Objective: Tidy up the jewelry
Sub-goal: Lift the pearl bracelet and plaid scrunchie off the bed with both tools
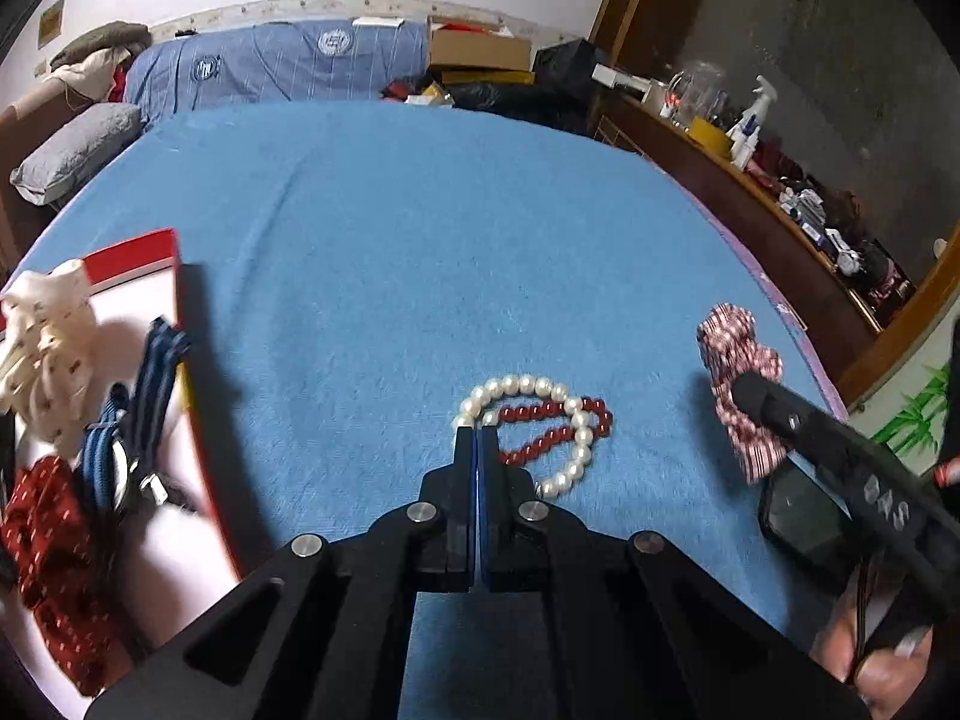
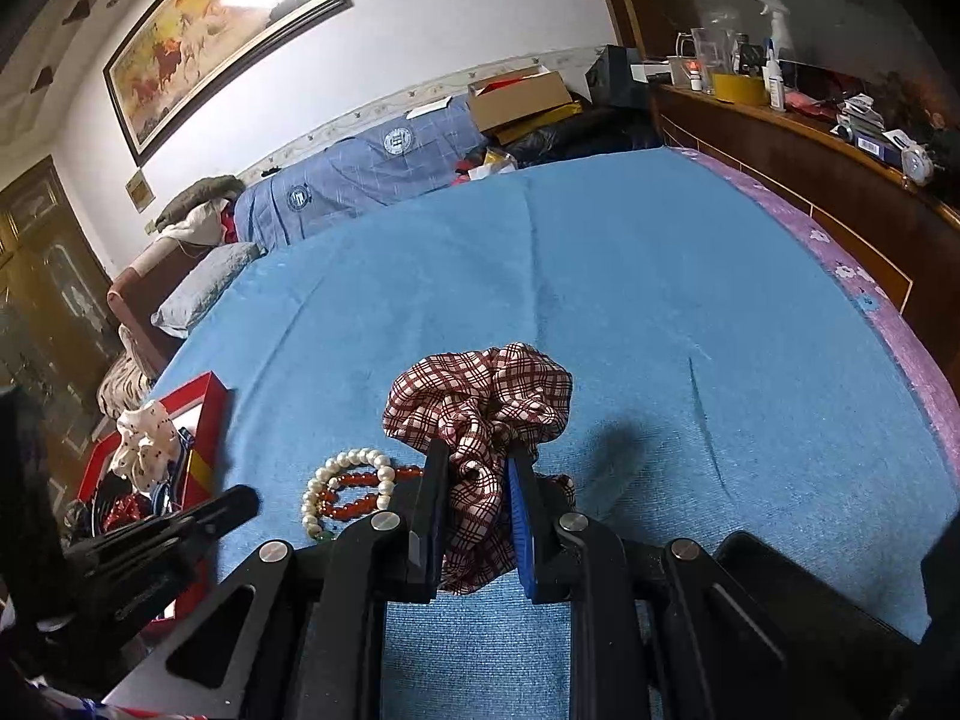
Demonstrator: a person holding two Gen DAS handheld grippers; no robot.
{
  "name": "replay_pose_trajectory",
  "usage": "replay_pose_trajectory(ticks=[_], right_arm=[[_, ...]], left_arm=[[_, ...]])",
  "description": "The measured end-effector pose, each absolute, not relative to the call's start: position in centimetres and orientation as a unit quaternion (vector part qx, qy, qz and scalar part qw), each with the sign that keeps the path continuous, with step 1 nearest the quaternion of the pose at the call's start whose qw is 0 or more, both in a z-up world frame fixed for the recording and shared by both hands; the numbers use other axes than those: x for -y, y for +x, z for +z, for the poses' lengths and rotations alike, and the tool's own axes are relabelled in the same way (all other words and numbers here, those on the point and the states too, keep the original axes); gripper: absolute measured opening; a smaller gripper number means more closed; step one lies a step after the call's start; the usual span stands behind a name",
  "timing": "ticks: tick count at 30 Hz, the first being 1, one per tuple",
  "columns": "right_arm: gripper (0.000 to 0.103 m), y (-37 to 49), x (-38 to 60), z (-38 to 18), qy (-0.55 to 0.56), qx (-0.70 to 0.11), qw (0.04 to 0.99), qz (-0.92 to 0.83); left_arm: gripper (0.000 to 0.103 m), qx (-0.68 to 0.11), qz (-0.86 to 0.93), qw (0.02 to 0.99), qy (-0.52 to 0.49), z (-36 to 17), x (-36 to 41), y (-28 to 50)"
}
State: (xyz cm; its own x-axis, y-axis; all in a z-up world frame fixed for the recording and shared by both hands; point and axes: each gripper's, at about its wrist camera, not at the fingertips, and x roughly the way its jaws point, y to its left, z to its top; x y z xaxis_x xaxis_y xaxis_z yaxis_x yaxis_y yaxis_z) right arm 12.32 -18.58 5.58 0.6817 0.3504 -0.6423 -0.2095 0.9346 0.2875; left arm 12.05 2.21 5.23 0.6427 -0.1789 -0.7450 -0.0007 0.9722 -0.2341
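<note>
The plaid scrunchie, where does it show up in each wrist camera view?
Left wrist view: plaid scrunchie at the right edge, on the right gripper's tip.
Right wrist view: low centre, pinched between that gripper's jaws.
Shared landmark: the pearl bracelet, lying over the red bead bracelet.

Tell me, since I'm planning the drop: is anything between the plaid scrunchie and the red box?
Yes. The right gripper holds the plaid scrunchie; the pearl bracelet, red bead bracelet and left gripper lie between it and the red box.
</note>
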Motion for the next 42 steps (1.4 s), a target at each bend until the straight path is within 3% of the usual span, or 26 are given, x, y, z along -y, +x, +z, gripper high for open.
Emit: replay_pose_trajectory(ticks=[10,23,32,38,39,40,42], right_arm=[[0.020,12.2,19.1,5.8,0.105,-0.366,0.911,0.160],[0.021,12.2,19.1,5.8,0.108,-0.365,0.909,0.169],[0.021,12.4,19.4,5.8,0.111,-0.365,0.908,0.170],[0.022,12.3,19.4,5.7,0.113,-0.365,0.908,0.171],[0.022,12.3,19.4,5.7,0.113,-0.365,0.908,0.171],[0.022,12.3,19.4,5.8,0.114,-0.364,0.908,0.171],[0.022,12.3,19.5,5.7,0.117,-0.363,0.909,0.171]], left_arm=[[0.000,-0.472,-0.034,0.878,-0.073,3.3,-1.0,17.1],[0.016,-0.485,-0.033,0.871,-0.063,3.6,-1.3,18.5],[0.016,-0.498,-0.036,0.866,-0.033,3.1,-0.1,18.9],[0.017,-0.464,-0.019,0.885,0.028,2.2,1.5,18.7],[0.016,-0.459,-0.015,0.888,0.021,2.1,1.5,18.5],[0.009,-0.453,-0.008,0.891,0.020,2.0,1.5,18.1],[0.009,-0.442,0.005,0.896,0.030,1.8,1.6,17.2]])
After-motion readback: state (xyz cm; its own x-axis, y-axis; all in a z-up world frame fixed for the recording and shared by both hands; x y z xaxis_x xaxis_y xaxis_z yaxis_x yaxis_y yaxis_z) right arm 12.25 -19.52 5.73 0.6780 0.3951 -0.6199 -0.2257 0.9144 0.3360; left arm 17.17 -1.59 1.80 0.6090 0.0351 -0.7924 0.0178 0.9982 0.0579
